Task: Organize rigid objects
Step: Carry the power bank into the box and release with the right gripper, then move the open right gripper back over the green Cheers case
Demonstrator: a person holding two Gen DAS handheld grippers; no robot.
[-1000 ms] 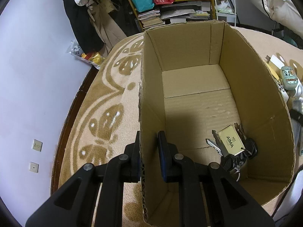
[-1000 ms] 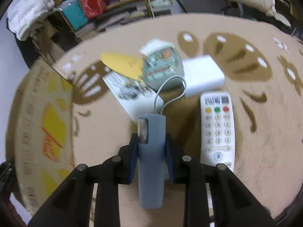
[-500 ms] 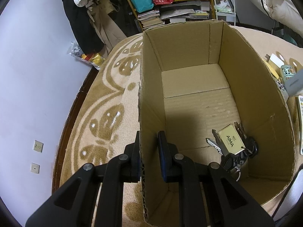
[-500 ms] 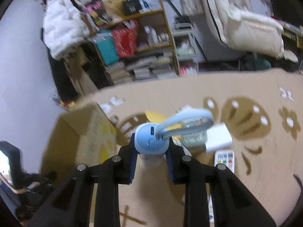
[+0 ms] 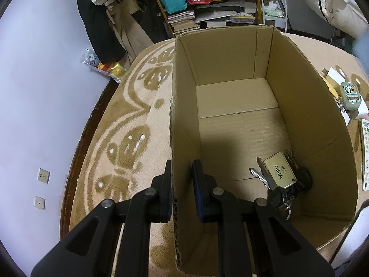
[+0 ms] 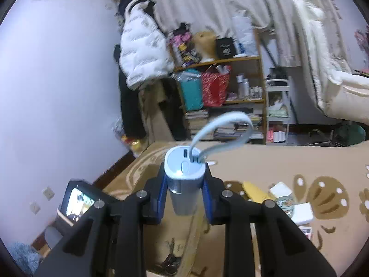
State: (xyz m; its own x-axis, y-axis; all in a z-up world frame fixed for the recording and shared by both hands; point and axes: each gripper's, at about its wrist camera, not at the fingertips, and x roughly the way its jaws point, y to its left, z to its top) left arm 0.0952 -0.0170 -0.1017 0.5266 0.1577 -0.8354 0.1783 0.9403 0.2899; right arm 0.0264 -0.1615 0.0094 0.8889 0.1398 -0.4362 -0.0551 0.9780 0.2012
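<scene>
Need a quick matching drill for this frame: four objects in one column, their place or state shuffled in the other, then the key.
Things:
1. bunch of keys
2. blue power bank
3. cardboard box
4. white remote

Place or state:
A. wall pinched by the left gripper
B. lying on the rug outside the box
C. held in the right gripper
D. lying on the box floor

Pairs: 1-D, 2-C, 3-A, 4-B
</scene>
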